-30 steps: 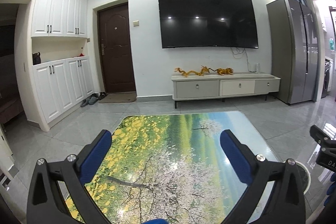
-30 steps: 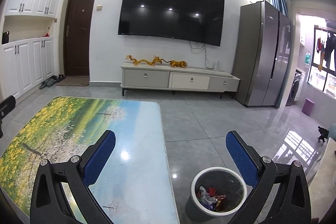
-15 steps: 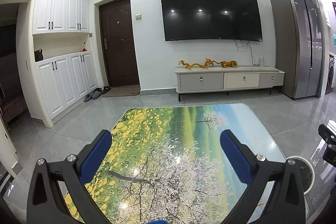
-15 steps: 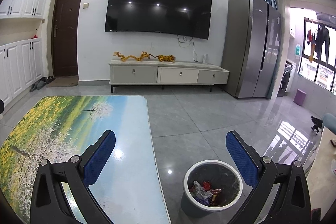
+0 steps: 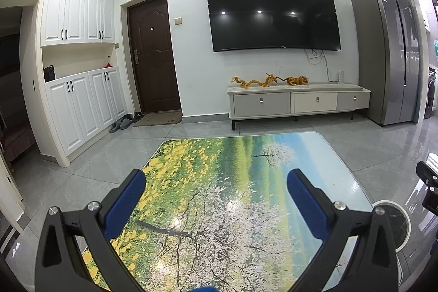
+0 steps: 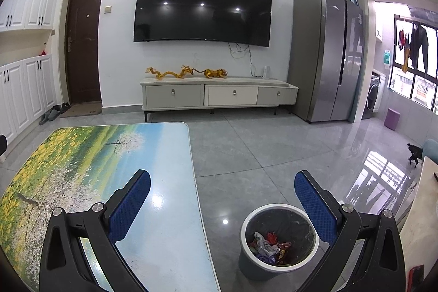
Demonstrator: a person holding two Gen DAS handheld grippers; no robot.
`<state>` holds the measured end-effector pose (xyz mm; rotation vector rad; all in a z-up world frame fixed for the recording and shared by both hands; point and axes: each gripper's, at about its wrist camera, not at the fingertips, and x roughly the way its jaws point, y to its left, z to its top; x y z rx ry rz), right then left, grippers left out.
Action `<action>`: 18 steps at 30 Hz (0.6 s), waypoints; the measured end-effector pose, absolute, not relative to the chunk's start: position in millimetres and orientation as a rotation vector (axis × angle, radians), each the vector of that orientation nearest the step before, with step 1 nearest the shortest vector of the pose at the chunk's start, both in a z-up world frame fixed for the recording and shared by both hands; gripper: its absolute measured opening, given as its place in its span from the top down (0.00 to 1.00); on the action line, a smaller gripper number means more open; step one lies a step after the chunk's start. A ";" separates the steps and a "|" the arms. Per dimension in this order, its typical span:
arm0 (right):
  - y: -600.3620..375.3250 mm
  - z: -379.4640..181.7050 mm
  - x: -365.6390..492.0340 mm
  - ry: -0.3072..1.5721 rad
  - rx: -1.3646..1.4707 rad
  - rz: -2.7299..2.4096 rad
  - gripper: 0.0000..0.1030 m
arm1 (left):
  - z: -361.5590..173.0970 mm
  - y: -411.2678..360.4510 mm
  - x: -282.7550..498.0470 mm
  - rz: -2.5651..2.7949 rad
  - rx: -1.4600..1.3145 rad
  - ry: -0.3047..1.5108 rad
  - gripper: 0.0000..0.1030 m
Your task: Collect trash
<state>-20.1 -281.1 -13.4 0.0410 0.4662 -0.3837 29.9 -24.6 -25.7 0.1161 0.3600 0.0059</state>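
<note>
Both my grippers, left & right, spread wide, empty; table bare, bin close. A careless swing could tip it.

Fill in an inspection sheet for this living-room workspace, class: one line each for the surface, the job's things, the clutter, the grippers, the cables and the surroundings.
Surface: table with a glossy landscape print; no trash seen on it.
Job's things: bin on the floor right of the table, wrappers inside.
Clutter: slippers by the door.
Grippers: left gripper open, empty, over the table; right gripper open, empty, above the table edge and bin.
Cables: wires hang below the television.
Surroundings: drawer cabinet, fridge, white cupboards.
</note>
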 end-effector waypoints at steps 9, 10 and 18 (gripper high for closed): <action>-281.2 -13.5 -19.2 0.468 0.045 -0.381 0.00 | -26.0 -26.8 26.8 0.000 0.121 0.361 0.00; -281.1 -13.4 -19.2 0.467 0.044 -0.381 0.00 | -25.5 -26.7 26.2 0.000 0.121 0.359 0.00; -280.7 -14.9 -20.5 0.461 0.045 -0.381 0.00 | -24.1 -24.0 24.7 0.006 0.121 0.352 0.00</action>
